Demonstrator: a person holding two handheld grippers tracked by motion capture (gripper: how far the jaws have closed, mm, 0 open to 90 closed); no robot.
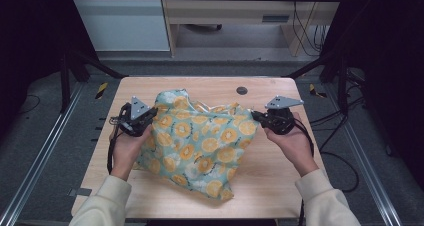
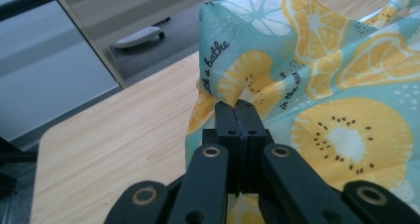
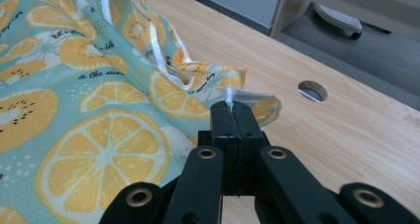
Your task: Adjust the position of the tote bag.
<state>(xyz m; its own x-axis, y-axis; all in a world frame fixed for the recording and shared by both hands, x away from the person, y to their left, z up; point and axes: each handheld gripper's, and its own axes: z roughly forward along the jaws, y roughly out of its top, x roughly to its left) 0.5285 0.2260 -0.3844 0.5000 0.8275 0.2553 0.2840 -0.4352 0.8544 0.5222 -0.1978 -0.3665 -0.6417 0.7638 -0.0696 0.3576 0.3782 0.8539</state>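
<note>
Overhead, teal cloth (image 1: pixel 200 141) printed with orange slices, "a bathe" legible, left gripper (image 1: pixel 150 113) and right gripper (image 1: pixel 257 117) fingers clamped tight on opposite edges, wooden table (image 1: pixel 270 186).

Wooden table (image 1: pixel 280 176) under citrus-print cloth (image 1: pixel 200 141)

Cream sleeves (image 1: pixel 107 198); black hand-held grippers (image 1: pixel 139 117), grey plates (image 1: pixel 284 102).
</note>
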